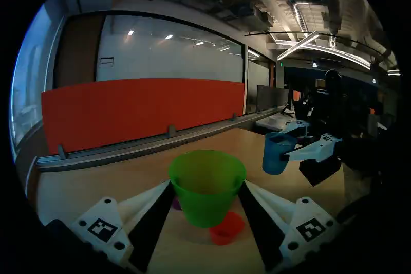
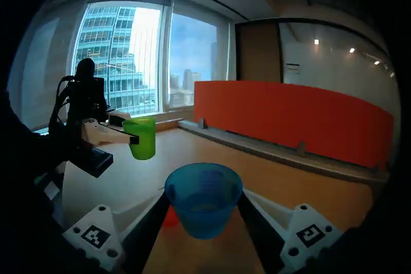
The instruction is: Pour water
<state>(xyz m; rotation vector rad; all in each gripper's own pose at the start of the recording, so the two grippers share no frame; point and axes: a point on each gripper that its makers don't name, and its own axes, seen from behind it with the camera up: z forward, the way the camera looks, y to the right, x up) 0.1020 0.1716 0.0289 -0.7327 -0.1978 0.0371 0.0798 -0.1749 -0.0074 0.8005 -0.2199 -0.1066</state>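
- The left gripper (image 1: 207, 185) has white plastic fingers with black inner faces. They are clamped on the two sides of the green cup (image 1: 205, 204).
- The green cup is of smooth, slightly see-through plastic with a round rim, narrower toward the bottom. It is upright and held above the table (image 1: 92, 186).
- The right gripper (image 2: 203, 196) presses both fingers on the blue cup (image 2: 203, 217), which has the same tapered shape in translucent plastic and is also upright. I cannot tell if there is water inside.
- In the left gripper view, the blue cup is to the far right of the green cup, well apart from it.
- The table is of light wood, smooth and matte.
- A small red cup (image 1: 226, 229) stands on the table, near and below the green cup. A purple thing (image 1: 176, 203) beside it is mostly hidden.
- A flat orange panel (image 1: 144, 112) runs along the far edge of the table.
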